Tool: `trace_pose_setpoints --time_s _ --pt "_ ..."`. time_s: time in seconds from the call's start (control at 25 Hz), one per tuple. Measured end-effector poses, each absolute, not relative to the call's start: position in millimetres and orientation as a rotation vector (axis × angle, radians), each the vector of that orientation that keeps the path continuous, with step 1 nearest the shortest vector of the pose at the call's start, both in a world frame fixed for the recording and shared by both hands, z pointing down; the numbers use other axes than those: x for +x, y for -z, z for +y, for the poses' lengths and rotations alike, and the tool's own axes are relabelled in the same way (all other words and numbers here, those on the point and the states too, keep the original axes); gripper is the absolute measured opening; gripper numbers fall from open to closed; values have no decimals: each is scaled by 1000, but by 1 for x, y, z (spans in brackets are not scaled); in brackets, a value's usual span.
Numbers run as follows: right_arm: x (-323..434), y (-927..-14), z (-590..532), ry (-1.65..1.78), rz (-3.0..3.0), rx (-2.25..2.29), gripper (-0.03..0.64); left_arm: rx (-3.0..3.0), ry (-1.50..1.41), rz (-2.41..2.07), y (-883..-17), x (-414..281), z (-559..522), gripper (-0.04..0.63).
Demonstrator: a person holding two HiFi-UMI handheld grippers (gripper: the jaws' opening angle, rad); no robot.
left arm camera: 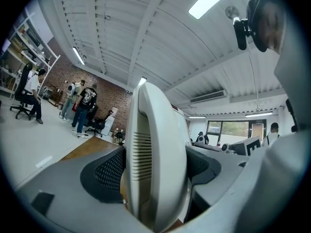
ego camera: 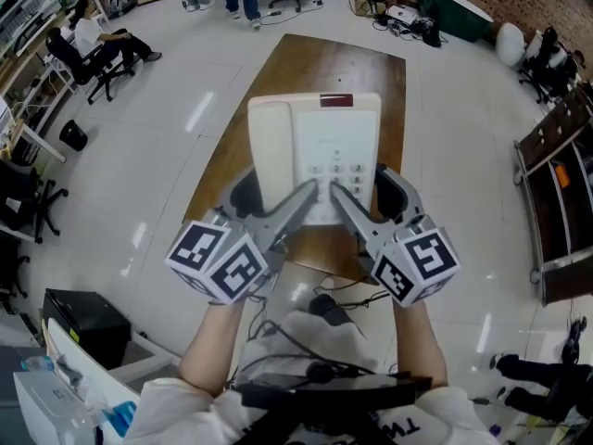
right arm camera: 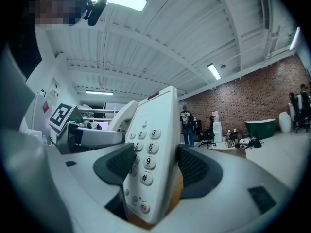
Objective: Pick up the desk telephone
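A cream desk telephone, handset on its left side and keypad on its right, is held up over the wooden table by both grippers at its near edge. My left gripper is shut on the handset side, which fills the left gripper view as the telephone between the dark pads. My right gripper is shut on the keypad side. In the right gripper view the telephone stands tilted between the pads, number keys facing left. The phone's underside is hidden.
The narrow table stretches away ahead over a pale shiny floor. A black box sits on the floor at the near left and a dark shelf unit at the right. Office chairs and people are at the far edges. Cables hang by my lap.
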State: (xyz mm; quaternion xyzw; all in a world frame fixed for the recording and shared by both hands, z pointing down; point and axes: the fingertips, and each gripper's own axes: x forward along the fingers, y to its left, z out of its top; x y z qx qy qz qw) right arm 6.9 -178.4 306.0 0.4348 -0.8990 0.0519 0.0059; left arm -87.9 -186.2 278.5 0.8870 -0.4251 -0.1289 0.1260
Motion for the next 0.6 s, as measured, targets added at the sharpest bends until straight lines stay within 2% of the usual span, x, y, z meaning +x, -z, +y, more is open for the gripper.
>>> trace_pose_setpoints --time_s 0.6 --pt "1 -295 -158 -136 -2821 1392 291 2597 407 -1222 -269 -95 -166 364"
